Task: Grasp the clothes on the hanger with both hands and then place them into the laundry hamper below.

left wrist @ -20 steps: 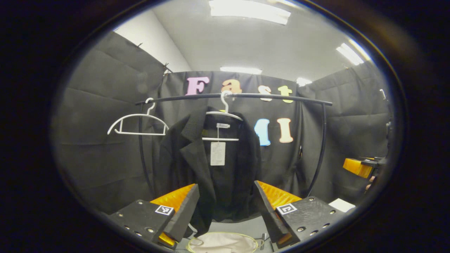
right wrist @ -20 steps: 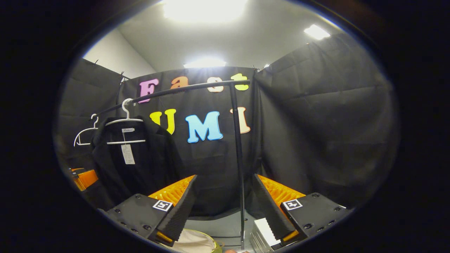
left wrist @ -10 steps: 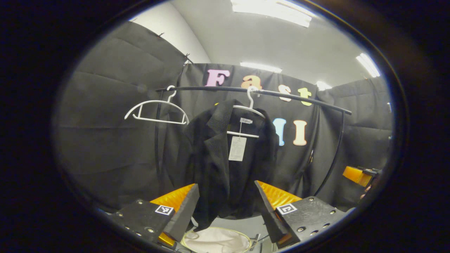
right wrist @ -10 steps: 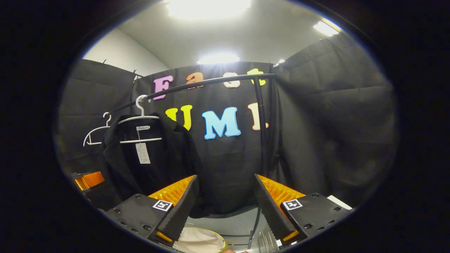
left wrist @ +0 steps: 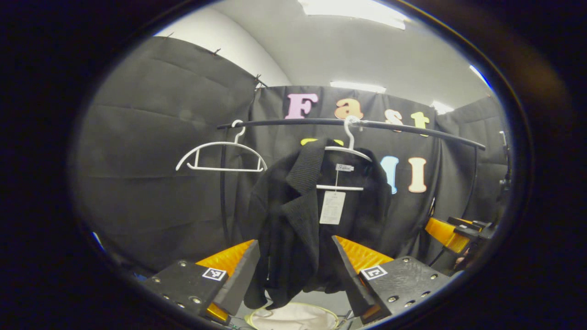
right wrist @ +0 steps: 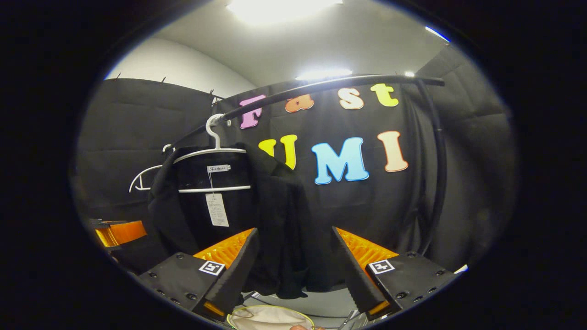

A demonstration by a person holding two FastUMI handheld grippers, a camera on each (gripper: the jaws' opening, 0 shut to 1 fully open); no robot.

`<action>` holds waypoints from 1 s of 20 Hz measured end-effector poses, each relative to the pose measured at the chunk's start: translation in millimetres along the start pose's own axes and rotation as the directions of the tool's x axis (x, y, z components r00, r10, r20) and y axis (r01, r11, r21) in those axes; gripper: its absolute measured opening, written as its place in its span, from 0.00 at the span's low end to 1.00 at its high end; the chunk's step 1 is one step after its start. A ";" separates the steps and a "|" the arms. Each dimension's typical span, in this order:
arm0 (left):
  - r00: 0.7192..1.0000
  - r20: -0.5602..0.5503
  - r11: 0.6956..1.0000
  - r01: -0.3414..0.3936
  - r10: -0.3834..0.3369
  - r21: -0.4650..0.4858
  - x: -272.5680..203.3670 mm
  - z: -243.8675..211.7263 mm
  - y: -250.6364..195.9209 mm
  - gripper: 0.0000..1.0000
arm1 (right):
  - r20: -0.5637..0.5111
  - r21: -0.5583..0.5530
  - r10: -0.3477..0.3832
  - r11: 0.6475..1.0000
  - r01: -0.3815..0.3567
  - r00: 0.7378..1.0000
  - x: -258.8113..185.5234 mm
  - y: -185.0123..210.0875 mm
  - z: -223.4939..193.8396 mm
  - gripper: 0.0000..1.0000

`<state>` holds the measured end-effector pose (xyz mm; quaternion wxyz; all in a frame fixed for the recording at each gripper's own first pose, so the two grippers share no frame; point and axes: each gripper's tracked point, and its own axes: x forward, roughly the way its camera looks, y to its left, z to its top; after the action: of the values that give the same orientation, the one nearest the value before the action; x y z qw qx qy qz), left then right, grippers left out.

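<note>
A black jacket [left wrist: 298, 220] with a paper tag hangs on a white hanger [left wrist: 351, 149] from the black rail [left wrist: 394, 126]. My left gripper [left wrist: 294, 242] is open just in front of the jacket's lower left front; the hem shows between its fingers. In the right gripper view the jacket [right wrist: 275, 215] hangs left of centre, and my right gripper [right wrist: 294, 240] is open facing its right side. The cream laundry hamper [left wrist: 293, 317] sits on the floor under the jacket, and its rim [right wrist: 270, 316] shows low between the right fingers. Whether either gripper touches the cloth I cannot tell.
An empty white hanger [left wrist: 220, 156] hangs at the rail's left end, also seen as a hanger [right wrist: 142, 178] behind the jacket. The rail's curved upright [right wrist: 438, 151] stands to the right. The other gripper [left wrist: 451, 231] shows at the right edge, and the left one [right wrist: 117, 231] at the left edge.
Both grippers have closed in on the jacket, which looks larger now. The right gripper has swung left, bringing the jacket between its fingers. Both stay open.
</note>
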<state>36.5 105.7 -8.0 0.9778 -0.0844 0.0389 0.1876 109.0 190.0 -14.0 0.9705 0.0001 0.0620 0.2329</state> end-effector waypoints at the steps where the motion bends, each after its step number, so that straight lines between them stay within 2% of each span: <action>1: 1.000 0.007 1.000 -0.020 0.020 -0.003 6.3 4.1 -0.2 0.91 | -0.002 0.011 0.022 1.000 -0.022 1.000 11.3 3.8 2.0 0.98; 8: 0.995 0.036 0.996 -0.092 0.093 -0.011 47.8 21.3 -6.6 0.91 | -0.005 0.033 0.110 0.993 -0.110 0.994 80.0 26.1 4.6 0.98; 11: 0.992 0.034 0.992 -0.119 0.121 -0.042 64.8 19.3 -9.3 0.90 | -0.023 0.051 0.149 0.988 -0.147 0.989 103.9 39.8 -2.8 0.98; 12: 0.991 0.032 0.990 -0.128 0.129 -0.056 70.8 18.2 -10.0 0.90 | -0.033 0.056 0.164 0.985 -0.162 0.986 111.2 45.3 -6.5 0.93; 13: 0.990 0.031 0.988 -0.137 0.139 -0.065 75.2 17.6 -9.9 0.90 | -0.041 0.057 0.176 0.983 -0.174 0.983 119.2 49.7 -9.1 0.98; 20: 0.976 0.021 0.974 -0.214 0.216 -0.076 101.8 12.5 -1.3 0.89 | -0.065 0.050 0.210 0.977 -0.207 0.976 157.9 61.3 -18.2 0.98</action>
<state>131.9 143.4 -6.4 0.9485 -0.1130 0.0267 0.2947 218.6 315.4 -49.2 0.9378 0.0195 0.1007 0.3317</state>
